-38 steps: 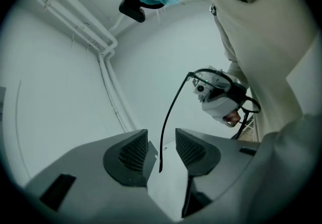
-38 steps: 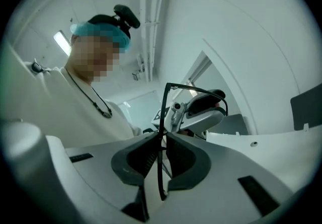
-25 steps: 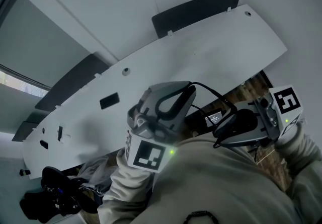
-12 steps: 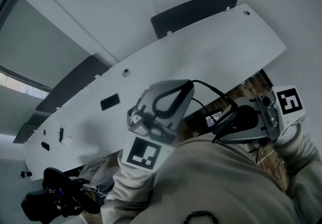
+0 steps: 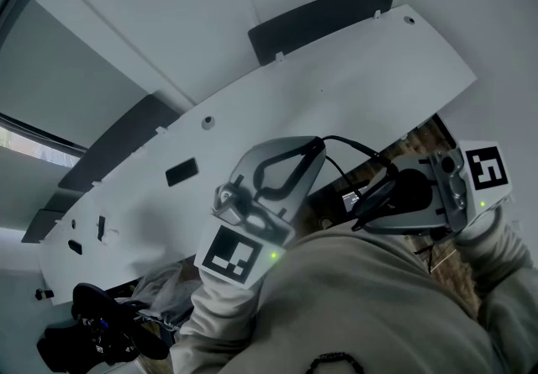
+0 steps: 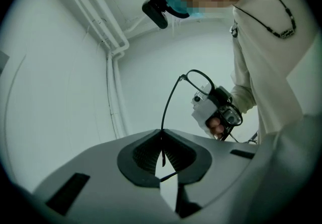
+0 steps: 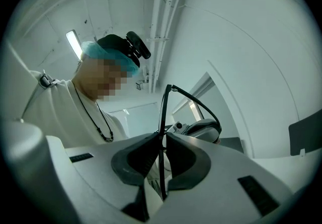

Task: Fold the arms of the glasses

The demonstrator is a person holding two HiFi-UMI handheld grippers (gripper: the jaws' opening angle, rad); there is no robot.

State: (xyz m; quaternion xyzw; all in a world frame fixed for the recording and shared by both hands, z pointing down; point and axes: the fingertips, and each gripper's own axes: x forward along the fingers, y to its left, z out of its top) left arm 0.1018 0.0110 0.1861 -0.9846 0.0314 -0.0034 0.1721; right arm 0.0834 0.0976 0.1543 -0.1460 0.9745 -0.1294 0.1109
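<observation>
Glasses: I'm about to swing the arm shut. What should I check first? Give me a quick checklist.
1. Left gripper shut on one arm of the thin black wire-framed glasses: ok.
2. Right gripper shut on the glasses near the lens rim: ok.
3. Glasses held in the air between both grippers: ok.
4. Held arm folded: not ok, it stands out from the front.
5. Second arm's position: cannot tell.
6. Hinge visible in the head view: not ok, the grippers hide it.
</observation>
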